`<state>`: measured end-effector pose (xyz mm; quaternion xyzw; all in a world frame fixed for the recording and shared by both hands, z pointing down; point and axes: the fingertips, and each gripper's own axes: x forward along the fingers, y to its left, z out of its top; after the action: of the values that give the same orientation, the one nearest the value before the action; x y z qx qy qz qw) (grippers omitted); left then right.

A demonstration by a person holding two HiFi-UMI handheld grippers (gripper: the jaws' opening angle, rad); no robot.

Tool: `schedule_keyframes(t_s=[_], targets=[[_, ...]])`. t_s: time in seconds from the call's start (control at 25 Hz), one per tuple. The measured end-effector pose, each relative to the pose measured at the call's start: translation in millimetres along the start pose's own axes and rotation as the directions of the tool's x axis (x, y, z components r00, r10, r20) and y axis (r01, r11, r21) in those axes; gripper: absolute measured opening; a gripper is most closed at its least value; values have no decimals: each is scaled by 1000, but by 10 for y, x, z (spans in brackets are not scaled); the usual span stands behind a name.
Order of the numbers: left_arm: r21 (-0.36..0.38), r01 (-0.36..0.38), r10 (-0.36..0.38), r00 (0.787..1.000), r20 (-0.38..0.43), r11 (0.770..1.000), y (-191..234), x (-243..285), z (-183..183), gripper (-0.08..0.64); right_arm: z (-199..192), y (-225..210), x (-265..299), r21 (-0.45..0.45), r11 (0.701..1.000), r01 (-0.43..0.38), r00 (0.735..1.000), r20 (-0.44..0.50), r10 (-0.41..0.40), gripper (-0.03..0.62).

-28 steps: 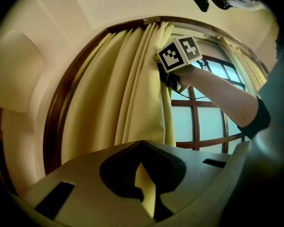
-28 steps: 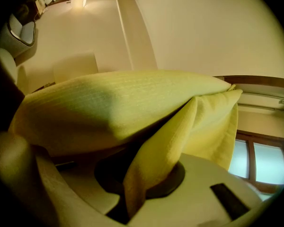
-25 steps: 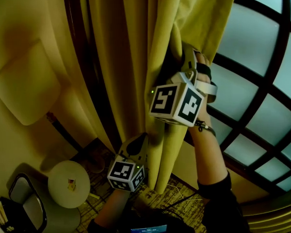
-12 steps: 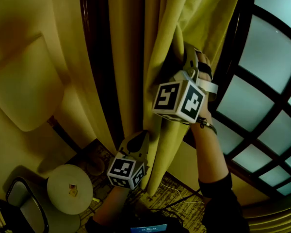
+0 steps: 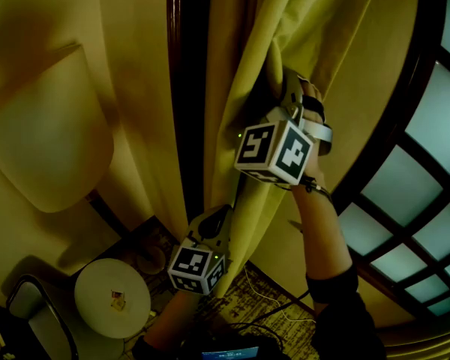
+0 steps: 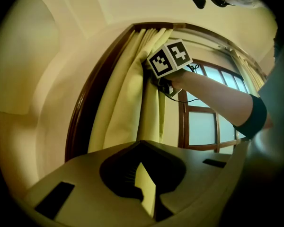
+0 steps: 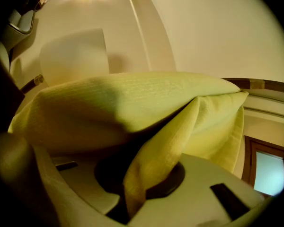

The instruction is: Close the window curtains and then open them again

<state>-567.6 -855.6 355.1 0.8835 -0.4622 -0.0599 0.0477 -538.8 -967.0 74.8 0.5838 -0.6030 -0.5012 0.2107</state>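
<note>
Two holds confirmed on the yellow-green fabric curtain (image 5: 285,21), gathered beside the dark wooden window frame (image 5: 186,88). Left gripper (image 5: 216,217) is clenched tight on the curtain's thin lower edge. Right gripper (image 5: 279,81), higher up, grasps a thick fold of the same cloth between its jaws.

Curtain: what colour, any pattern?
Plain yellow-green curtain, no pattern; shows best in the right gripper view.

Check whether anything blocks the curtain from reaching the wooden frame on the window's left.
Nothing visible does. The curtain, pinched by the left gripper and right gripper, hangs bunched against the dark wooden frame, with bare wall beyond.
</note>
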Motion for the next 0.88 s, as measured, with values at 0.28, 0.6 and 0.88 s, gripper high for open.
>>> schedule_keyframes(t_s=[0.28,0.6,0.88], targets=[[-9,-8,8,1000,-10,1000,397,-55,-5,-12,271,231,386,-27,999,-30,1000,6,30,53],[-25,5,-5,1000,-15,1000,660,-267,30,-12,617,509,535,-58,995,-81,997,8,81,54],[-56,113,-114,993,-30,992,513,-211,-49,-12,504,431,337,-44,999,-12,998,-58,10,67]])
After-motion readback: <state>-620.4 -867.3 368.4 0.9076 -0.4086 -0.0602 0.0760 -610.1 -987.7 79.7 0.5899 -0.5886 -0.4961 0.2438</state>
